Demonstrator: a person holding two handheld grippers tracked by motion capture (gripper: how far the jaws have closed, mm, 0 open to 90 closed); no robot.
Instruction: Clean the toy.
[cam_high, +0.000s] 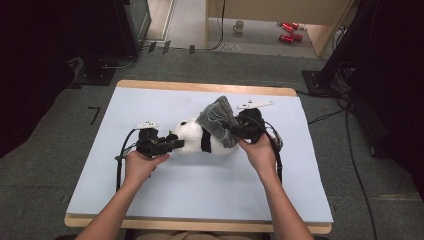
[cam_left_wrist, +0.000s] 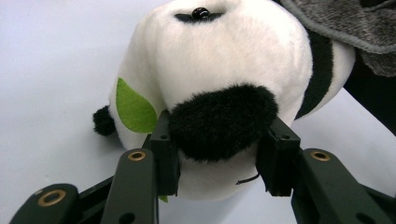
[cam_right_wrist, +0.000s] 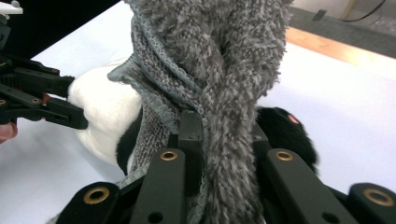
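Both claws clamped: left claw (cam_left_wrist: 219, 161) on panda (cam_left_wrist: 224, 70), right claw (cam_right_wrist: 223, 135) on cloth (cam_right_wrist: 219, 60).

Open table surface (cam_high: 200, 195) spans the lower half and far left of the high view. Centre frame is obstructed: the plush panda (cam_high: 197, 137), the grey cloth (cam_high: 216, 120) draped over it, and both grippers flanking them.

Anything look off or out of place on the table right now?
Nothing stands out. The panda plush lies on its side on the table, its black ear clamped in the left tongs, while the right tongs pinch the bunched grey cloth draped over its body. No spills or damage.
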